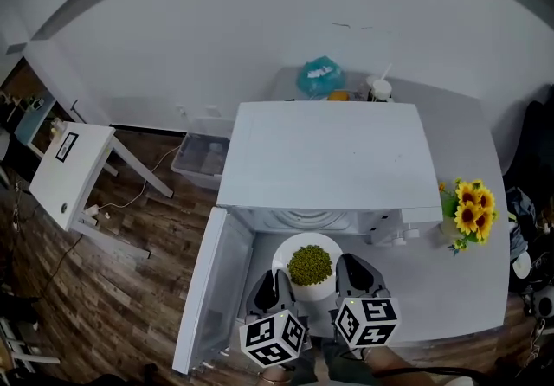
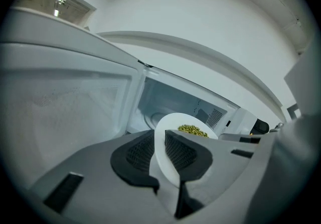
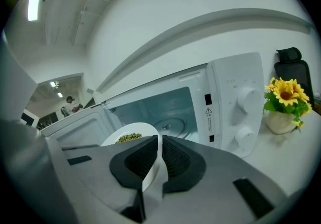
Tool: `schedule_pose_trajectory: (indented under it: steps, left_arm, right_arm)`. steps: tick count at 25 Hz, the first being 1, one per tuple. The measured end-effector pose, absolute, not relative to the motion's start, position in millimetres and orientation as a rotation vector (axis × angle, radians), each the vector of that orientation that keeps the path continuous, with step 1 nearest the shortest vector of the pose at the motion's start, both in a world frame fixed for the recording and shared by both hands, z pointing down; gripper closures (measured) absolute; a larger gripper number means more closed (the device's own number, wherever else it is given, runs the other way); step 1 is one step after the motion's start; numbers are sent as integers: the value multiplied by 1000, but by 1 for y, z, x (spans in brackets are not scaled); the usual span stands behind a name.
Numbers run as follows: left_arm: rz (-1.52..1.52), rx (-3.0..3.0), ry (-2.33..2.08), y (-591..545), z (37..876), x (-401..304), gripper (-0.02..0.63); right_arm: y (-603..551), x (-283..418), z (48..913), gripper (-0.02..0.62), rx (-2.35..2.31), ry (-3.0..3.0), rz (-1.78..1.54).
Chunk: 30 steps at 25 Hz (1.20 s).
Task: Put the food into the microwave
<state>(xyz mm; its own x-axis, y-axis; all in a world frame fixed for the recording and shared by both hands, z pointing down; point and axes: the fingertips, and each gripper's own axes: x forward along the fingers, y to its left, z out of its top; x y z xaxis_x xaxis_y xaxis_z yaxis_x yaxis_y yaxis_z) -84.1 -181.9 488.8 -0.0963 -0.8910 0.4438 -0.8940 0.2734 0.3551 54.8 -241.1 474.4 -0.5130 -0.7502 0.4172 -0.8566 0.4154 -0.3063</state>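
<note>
A white plate [image 1: 294,256] heaped with green peas [image 1: 310,264] hangs just in front of the open white microwave [image 1: 329,155]. My left gripper [image 1: 279,289] is shut on the plate's left rim, and my right gripper [image 1: 348,276] is shut on its right rim. In the left gripper view the plate [image 2: 168,137] stands edge-on between the black pads [image 2: 185,152], peas [image 2: 192,130] beyond. In the right gripper view the plate [image 3: 131,135] runs between the pads [image 3: 175,160], with the microwave cavity and glass turntable [image 3: 173,127] behind. The microwave door [image 1: 208,289] is swung open to the left.
A pot of yellow sunflowers [image 1: 467,211] stands on the grey counter [image 1: 467,280] right of the microwave. Behind the microwave are a teal bag [image 1: 320,77] and a cup [image 1: 378,88]. A clear bin [image 1: 201,155] and a tipped white table [image 1: 69,172] lie on the wooden floor at left.
</note>
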Motion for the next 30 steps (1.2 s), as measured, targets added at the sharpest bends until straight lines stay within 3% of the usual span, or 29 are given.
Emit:
schedule_pose_trajectory:
  steps: [30]
  left_arm:
    - [-26,1735,-2004,-287,521,-111,538]
  right_arm:
    - [-332,36,509,555,1538,-2596,756]
